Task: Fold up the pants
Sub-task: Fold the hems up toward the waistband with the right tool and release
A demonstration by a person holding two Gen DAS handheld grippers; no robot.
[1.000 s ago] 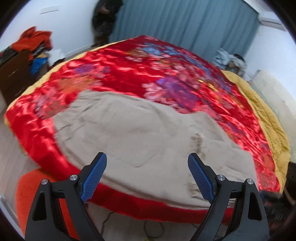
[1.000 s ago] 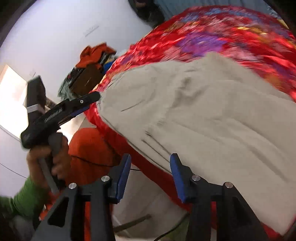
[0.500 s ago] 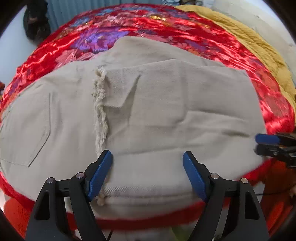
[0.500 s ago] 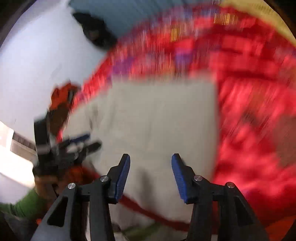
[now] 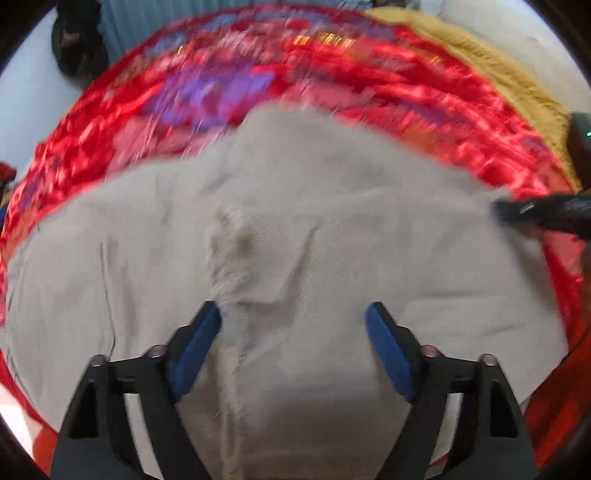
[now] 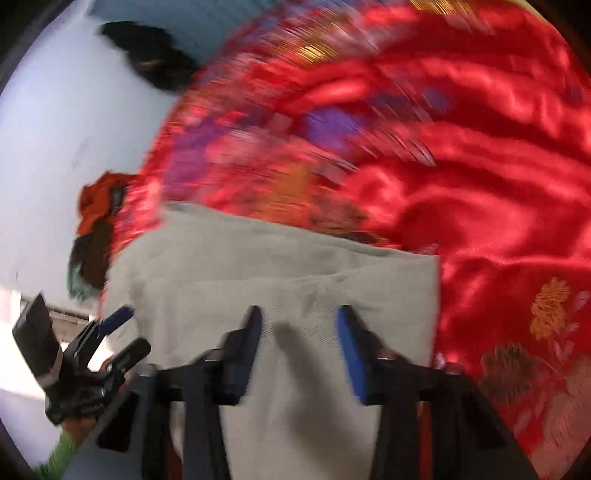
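The beige pants (image 5: 332,258) lie on the red bedspread (image 5: 369,85). The left claw (image 5: 291,325) gapes above them; the right claw (image 6: 299,332), jaws just narrowing, grips nothing. Each should pinch a fold edge squarely.

A red floral satin bedspread (image 5: 369,92) covers the bed beside blue curtains (image 6: 207,22).

Left gripper (image 5: 291,325): black frame, blue finger pads, silver screws.
Right gripper (image 6: 299,332): same colours.
Sleeve (image 6: 61,452): green.
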